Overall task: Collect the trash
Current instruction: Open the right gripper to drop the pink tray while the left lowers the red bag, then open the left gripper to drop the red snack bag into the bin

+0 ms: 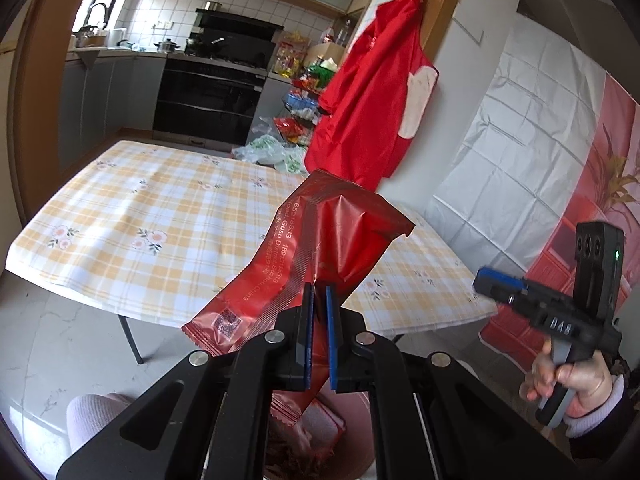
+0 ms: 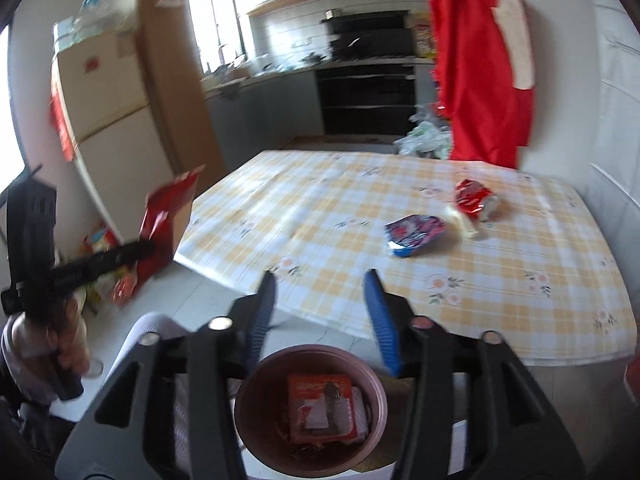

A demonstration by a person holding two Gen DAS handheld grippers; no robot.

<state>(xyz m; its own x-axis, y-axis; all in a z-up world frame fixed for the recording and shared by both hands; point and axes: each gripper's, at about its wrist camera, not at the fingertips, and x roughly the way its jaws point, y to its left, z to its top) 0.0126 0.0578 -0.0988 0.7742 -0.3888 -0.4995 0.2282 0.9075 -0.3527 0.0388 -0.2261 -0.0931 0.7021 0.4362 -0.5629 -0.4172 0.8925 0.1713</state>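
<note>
My left gripper is shut on a long red foil wrapper, which stands up out of the jaws above a pinkish-brown bin. From the right wrist view the same wrapper hangs at the left gripper. My right gripper is open with nothing between its blue pads, over the bin. A red packet lies inside the bin. On the checked tablecloth lie a blue-pink wrapper and a crumpled red wrapper. The right gripper also shows at the right edge of the left wrist view.
The table has a yellow checked cloth and dark legs, with the bin on the floor at its near edge. A red garment hangs by the wall behind it. A fridge and bags stand on the left. A person's knee is beside the bin.
</note>
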